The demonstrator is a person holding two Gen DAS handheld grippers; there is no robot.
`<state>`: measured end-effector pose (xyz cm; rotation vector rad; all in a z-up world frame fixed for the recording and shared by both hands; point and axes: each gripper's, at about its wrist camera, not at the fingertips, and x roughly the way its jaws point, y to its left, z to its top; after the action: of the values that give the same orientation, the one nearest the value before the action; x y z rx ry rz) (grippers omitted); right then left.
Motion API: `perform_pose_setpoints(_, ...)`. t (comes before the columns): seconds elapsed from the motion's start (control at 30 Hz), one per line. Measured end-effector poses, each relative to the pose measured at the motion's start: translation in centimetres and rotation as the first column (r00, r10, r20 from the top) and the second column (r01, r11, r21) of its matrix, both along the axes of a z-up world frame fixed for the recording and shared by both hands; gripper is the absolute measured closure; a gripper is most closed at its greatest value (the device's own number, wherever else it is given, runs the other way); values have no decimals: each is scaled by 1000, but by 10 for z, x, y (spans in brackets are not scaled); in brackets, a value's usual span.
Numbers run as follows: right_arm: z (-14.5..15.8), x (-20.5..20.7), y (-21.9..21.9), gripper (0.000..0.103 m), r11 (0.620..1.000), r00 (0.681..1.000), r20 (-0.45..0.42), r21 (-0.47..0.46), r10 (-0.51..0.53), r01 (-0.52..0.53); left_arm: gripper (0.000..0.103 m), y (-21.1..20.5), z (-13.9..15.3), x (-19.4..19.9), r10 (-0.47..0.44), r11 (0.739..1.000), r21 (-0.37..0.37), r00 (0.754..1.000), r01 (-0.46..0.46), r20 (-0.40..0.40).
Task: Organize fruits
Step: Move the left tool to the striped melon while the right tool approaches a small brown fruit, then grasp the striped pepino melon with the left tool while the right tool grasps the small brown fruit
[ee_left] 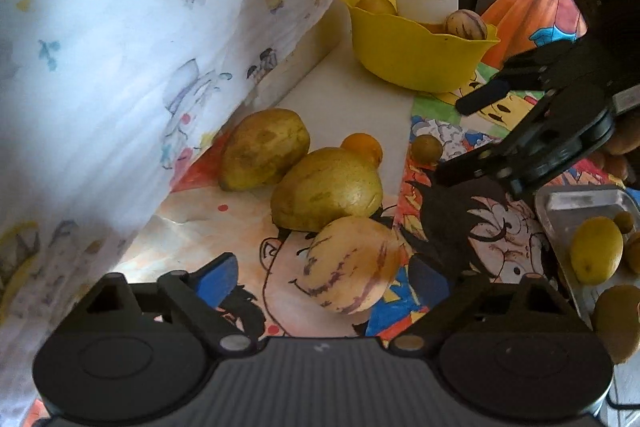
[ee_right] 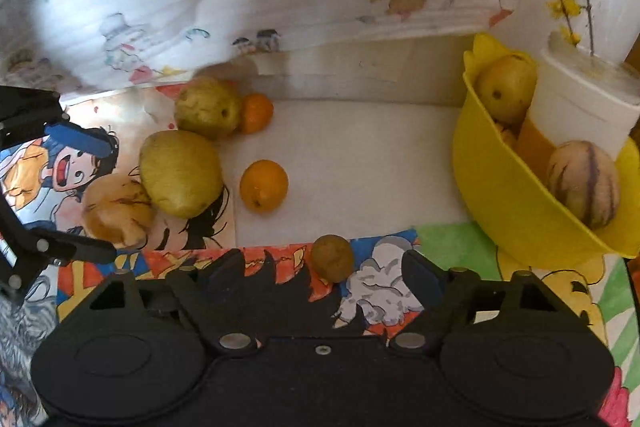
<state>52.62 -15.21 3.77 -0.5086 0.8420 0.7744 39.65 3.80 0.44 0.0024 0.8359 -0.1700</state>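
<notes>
My left gripper is open around a pale striped melon lying on the cartoon mat; it is not closed on it. Two yellow-green mangoes and an orange lie behind it. My right gripper is open, with a small brown fruit between its fingers on the mat. An orange lies ahead of it. The yellow bowl at the right holds a striped melon and a yellow fruit.
A white jar with a twig stands behind the bowl. A metal tray with a lemon sits at the right in the left wrist view. A printed cloth wall bounds the left side.
</notes>
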Motion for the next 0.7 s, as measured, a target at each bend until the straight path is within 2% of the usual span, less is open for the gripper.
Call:
perform_pose_setpoints(0.2, -9, 6, 6, 25, 1000, 1000, -18, 2, -2, 2, 18, -3, -3, 6, -3, 1000, -13, 1000, 2, -9)
perform_pose_setpoints(0.37, -15, 12, 4, 36, 999, 998, -48, 26, -46, 47, 25, -3, -7, 9, 6, 999, -32, 999, -7, -32)
perform_pose_setpoints(0.53, -19, 16, 1, 40, 995, 995, -67, 54, -74, 78, 29, -4, -10, 12, 22, 999, -41, 999, -23, -45)
perform_pose_setpoints(0.7, -21, 15, 2, 51, 993, 995, -72, 80, -76, 82, 34, -7, -11, 13, 32, 998, -46, 999, -34, -43)
